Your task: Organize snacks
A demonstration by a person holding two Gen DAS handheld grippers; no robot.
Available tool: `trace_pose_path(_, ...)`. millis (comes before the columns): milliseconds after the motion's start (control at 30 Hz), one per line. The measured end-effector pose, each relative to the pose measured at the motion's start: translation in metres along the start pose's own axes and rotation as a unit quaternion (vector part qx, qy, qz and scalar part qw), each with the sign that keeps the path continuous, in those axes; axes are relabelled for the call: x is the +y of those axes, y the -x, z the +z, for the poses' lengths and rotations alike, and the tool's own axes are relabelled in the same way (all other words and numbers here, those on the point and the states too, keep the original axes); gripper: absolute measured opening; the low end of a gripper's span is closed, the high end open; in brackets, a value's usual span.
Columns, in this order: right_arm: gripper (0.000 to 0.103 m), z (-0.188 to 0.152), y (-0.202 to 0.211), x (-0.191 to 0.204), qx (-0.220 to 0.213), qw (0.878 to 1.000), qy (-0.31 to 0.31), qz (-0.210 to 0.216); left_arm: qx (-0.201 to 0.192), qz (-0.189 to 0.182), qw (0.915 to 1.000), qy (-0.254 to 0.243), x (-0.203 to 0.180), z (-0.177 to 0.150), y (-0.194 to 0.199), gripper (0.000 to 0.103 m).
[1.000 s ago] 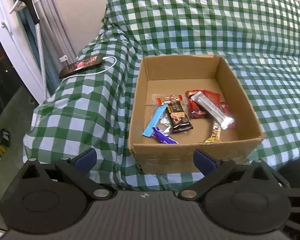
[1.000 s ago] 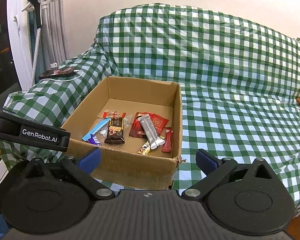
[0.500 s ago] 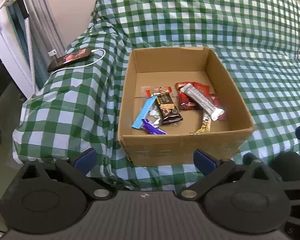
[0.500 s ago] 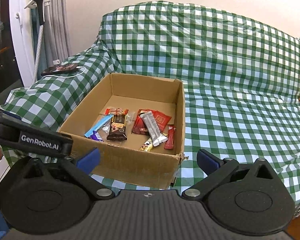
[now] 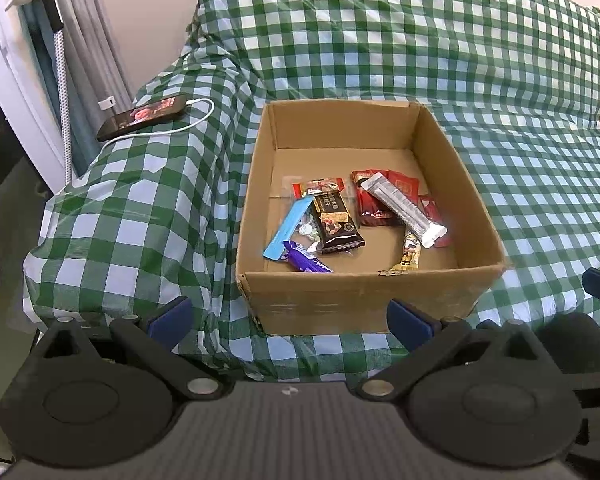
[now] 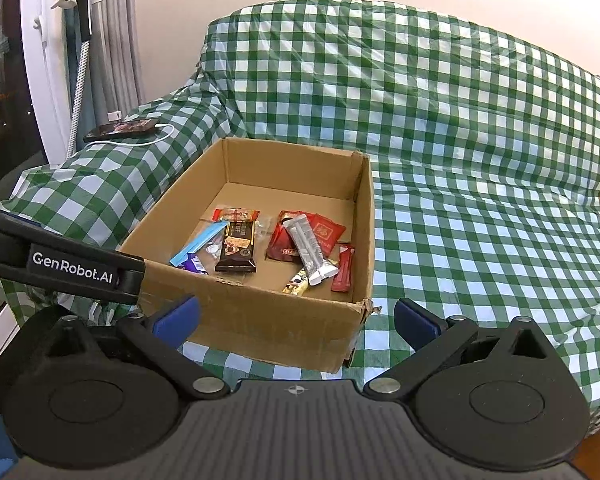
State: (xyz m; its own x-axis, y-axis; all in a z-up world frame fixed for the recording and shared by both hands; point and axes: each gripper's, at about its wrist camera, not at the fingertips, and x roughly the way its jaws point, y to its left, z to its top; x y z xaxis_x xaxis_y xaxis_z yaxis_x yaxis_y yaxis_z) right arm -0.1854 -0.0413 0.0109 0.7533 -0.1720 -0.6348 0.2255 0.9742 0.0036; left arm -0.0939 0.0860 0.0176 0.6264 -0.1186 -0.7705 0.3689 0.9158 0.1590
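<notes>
A: What's hard to make out?

B: The print on every wrapper is too small to read, and the purple wrapper [image 5: 306, 263] is partly cut off by the front wall of the cardboard box [image 5: 364, 300]. The gold wrapper [image 5: 410, 252] sits half under the silver bar [image 5: 402, 208]. In the right wrist view, part of the left tool's body crosses the lower left and hides the box's near corner.

A: And the tools?

B: The left tool [image 5: 290, 318] has its blue-tipped fingers spread wide with nothing between them; the right tool [image 6: 296, 316] is the same, wide apart and holding nothing. Both hang in front of the box's near wall, lower than the snacks and apart from them.

A: So where are the snacks?

B: All inside the box, lying flat on its floor toward the front (the back half is bare cardboard). On the left, a light blue stick [image 5: 289, 227] lies beside a dark brown bar [image 5: 336, 220], with a red-ended clear packet [image 5: 318, 187] behind them. On the right, red packets [image 5: 380, 200] lie under the silver bar, and a slim red sachet [image 6: 343, 268] lies nearest the right wall.

A: What is the box on?

B: A sofa under a green checked cover [image 5: 520, 160]. A phone [image 5: 142, 117] with a white cable [image 5: 196, 120] lies on the covered armrest, well apart from the box.
</notes>
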Motion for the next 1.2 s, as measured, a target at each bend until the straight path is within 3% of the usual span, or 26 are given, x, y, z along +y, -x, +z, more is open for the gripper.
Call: trace_pose_path(1200,0.103,-0.0014,-0.0034,0.0020,-0.001,1.000,-0.001,-0.002,0.001,0.005,1.0000,0.004,-0.0008,-0.0014,0.0022,0.103)
